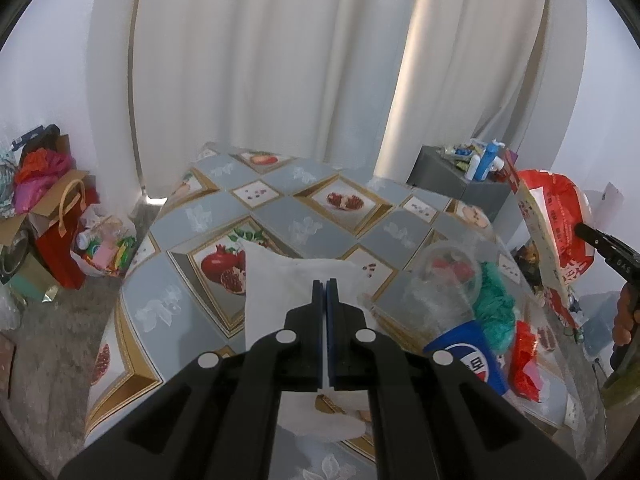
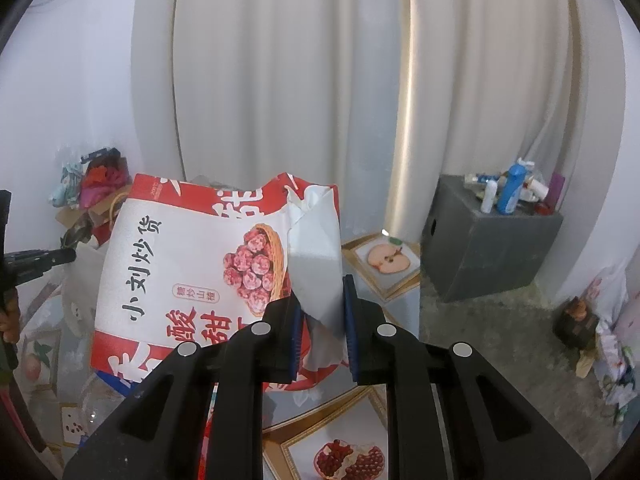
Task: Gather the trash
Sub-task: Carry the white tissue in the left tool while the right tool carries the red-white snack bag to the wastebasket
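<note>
In the left wrist view my left gripper [image 1: 325, 285] is shut on a white paper napkin [image 1: 288, 280], held above the table [image 1: 280, 208] with its fruit-print cloth. In the right wrist view my right gripper [image 2: 322, 314] is shut on the folded side of a red and white snack bag [image 2: 188, 264], which hangs in the air. From the left wrist view the same snack bag [image 1: 554, 228] shows at the far right. A clear plastic cup [image 1: 444, 276], a crumpled green wrapper [image 1: 496, 304], a blue paper cup [image 1: 470, 354] and a red wrapper [image 1: 524, 356] lie on the table's right side.
A grey box [image 2: 480, 256] with bottles on top stands by the curtain at the right. Bags and cardboard boxes [image 1: 60, 232] are piled on the carpet to the left of the table. White curtains hang behind everything.
</note>
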